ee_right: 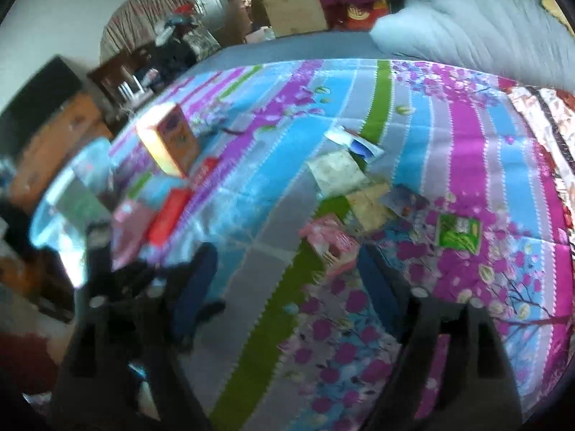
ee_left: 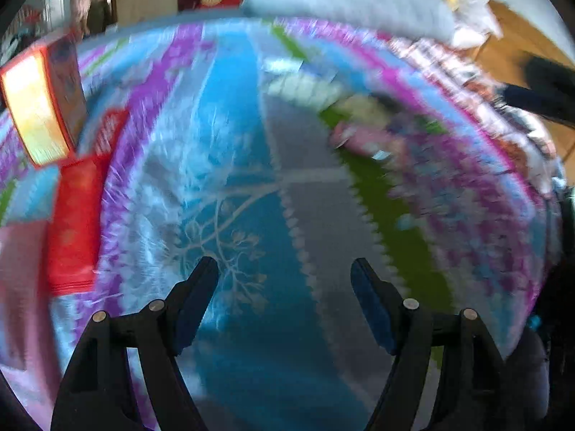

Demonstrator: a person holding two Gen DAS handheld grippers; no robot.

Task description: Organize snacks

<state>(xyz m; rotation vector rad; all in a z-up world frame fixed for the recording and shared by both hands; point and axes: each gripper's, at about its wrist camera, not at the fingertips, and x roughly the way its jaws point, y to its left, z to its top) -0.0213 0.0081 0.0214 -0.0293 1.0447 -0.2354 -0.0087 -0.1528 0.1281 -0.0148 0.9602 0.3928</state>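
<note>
Striped bedspread (ee_right: 273, 151) strewn with snack packets (ee_right: 336, 172), orange box (ee_right: 172, 140) near its far-left edge; left gripper (ee_left: 284, 273) wide, empty; right gripper (ee_right: 287, 262) wide, empty

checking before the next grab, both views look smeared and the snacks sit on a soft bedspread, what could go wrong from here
1. Both views are blurred, so the open right tool may misjudge the pink packet lying just ahead of it.
2. The flat packets overlap in a loose pile; a grab there could pinch two at once, or the bedspread.
3. The open left tool has only fabric in front of it; the red packet and orange box lie far to its side.
</note>
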